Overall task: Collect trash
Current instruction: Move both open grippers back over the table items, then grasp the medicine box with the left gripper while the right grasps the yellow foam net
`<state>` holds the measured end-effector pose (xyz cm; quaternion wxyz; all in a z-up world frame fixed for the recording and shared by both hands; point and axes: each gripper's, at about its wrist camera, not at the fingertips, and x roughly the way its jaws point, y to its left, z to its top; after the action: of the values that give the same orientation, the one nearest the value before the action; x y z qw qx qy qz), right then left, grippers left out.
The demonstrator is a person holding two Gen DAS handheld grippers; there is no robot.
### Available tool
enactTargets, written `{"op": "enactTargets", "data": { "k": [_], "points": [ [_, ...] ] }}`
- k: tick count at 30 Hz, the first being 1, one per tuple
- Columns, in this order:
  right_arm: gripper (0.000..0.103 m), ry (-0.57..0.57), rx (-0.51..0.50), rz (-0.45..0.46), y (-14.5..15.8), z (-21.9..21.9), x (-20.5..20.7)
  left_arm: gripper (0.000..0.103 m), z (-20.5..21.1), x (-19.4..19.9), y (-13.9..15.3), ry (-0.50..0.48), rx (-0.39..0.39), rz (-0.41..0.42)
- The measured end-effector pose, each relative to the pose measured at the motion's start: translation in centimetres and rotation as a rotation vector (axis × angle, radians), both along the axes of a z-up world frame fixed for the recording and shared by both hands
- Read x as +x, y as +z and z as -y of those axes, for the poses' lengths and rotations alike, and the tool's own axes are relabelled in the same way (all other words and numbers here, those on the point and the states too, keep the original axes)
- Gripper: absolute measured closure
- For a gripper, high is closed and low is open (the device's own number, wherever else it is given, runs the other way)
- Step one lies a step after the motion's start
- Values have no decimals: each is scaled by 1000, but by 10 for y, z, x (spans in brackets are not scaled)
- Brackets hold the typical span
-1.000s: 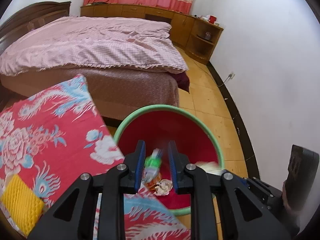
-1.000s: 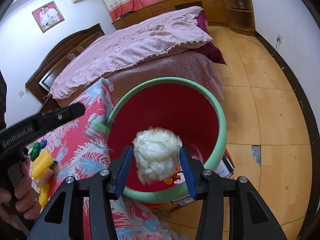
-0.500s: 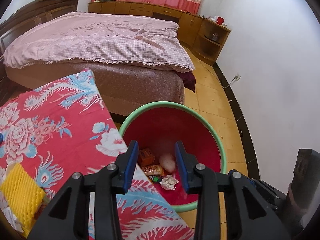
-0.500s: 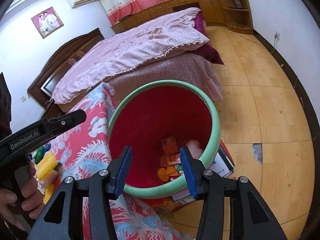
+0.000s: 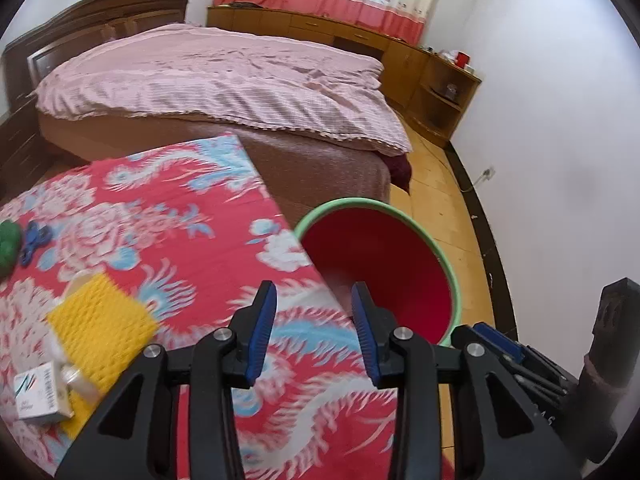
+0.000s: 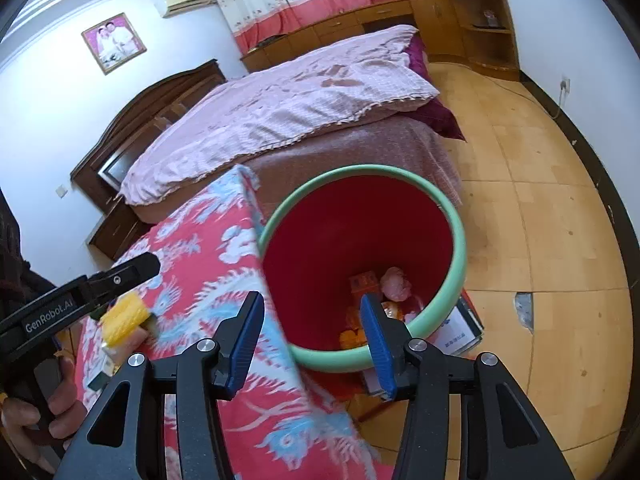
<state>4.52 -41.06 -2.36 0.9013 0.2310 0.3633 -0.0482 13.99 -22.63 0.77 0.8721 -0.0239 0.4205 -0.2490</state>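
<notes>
My left gripper (image 5: 314, 320) hangs open and empty over the red flowered tablecloth (image 5: 168, 240), left of the green-rimmed red bin (image 5: 452, 280). A yellow foam net (image 5: 100, 320) and a small white box (image 5: 38, 394) lie on the cloth to its left. My right gripper (image 6: 310, 332) is open and empty above the table's edge and the bin (image 6: 460, 248). Inside the bin lie an orange box (image 6: 364, 282), a pale tissue ball (image 6: 394, 284) and orange wrappers (image 6: 352, 336).
A green thing (image 5: 8, 240) and a blue spinner (image 5: 36, 236) sit at the table's far left. A flat box (image 6: 460, 332) lies under the bin. A bed (image 5: 224, 80) stands behind the table, and tiled floor (image 6: 540, 240) lies to the right.
The left gripper let a green-capped item fall into the bin, opened and swung left over the table. The right gripper dropped its white tissue ball into the bin and drew back slightly.
</notes>
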Motion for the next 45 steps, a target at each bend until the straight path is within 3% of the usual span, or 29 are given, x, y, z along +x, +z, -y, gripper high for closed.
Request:
{"op": "enactTargets", "data": {
  "k": [20,32,45],
  "points": [
    [47,120,-18,9,15,-83,-12,62,-131,-37,3,217,-1,15],
    [47,236,-43,-9,13,-148,-9,62,-220,-62,-11,387,3,-3],
    [47,330,-58,-65,0,-209,1,62,-283,-74,-34,497,6,-36]
  ]
}}
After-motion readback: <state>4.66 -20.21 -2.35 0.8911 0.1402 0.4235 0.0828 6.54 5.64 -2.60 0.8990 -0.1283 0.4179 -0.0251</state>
